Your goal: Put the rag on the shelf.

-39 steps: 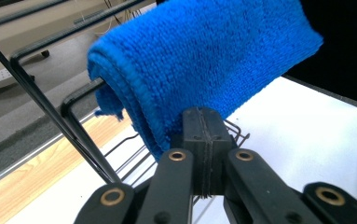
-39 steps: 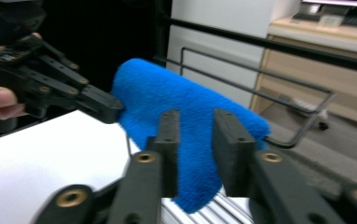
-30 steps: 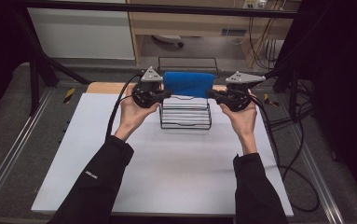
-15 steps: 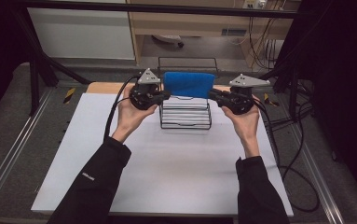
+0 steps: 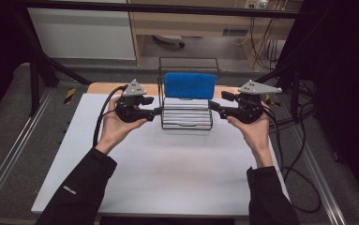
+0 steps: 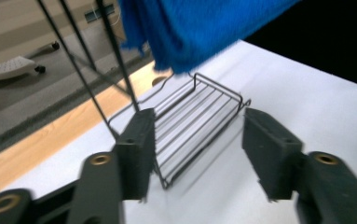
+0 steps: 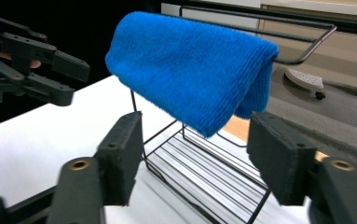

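Both sleeves (image 5: 81, 187) are black; each black gripper (image 5: 157, 111) carries a grey 3-cornered plate (image 5: 133, 88), brass-coloured screws (image 6: 100, 159) and a black cable (image 5: 103, 108).

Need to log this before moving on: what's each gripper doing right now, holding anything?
Left gripper: jaws have just been opening, nothing between them.
Right gripper: jaws have just been opening, empty; the blue towel hangs on the wire rack.
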### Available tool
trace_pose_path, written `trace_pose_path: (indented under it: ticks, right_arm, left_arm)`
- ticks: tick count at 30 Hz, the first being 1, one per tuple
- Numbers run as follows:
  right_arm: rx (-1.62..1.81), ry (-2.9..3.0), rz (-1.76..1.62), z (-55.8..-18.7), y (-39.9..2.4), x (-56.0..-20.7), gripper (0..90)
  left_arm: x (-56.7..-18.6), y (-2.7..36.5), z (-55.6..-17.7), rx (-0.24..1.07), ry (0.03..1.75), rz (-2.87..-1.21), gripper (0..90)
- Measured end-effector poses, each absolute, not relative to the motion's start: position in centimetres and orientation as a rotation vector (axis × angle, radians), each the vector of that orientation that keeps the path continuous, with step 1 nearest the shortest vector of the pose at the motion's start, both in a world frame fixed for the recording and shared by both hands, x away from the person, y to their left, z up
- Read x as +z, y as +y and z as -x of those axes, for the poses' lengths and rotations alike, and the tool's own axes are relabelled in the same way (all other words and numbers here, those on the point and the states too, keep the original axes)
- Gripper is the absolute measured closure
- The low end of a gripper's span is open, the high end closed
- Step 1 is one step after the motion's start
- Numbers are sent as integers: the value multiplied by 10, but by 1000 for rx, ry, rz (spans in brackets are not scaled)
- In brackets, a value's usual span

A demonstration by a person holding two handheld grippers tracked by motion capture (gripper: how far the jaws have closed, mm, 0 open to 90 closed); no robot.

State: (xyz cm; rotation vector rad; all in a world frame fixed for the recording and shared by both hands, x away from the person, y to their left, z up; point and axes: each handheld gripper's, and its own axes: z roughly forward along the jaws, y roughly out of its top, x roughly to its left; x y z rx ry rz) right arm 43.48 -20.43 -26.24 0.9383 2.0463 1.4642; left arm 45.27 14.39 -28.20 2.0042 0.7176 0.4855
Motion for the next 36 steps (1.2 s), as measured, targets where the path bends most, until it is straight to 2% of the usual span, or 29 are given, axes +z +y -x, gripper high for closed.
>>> trace_pose_path:
  ticks: [6, 12, 16, 23, 36]
  right_arm:
    - [1447, 2071, -966, -427, -207, -275, 202]
    - [1415, 2097, -994, -420, -211, -294, 113]
    - [1398, 2130, -1006, -415, -212, -310, 73]
    - [1382, 2163, -1002, -401, -213, -344, 42]
    - [1349, 2256, -1089, -381, -224, -402, 17]
  left_arm:
    - [-301, 169, -441, 476, 762, -1995, 304]
    - [-325, 192, -425, 489, 803, -1986, 174]
    - [-341, 204, -413, 489, 816, -1995, 119]
    - [-368, 220, -397, 473, 847, -2021, 62]
    - [-408, 243, -370, 437, 874, -1998, 62]
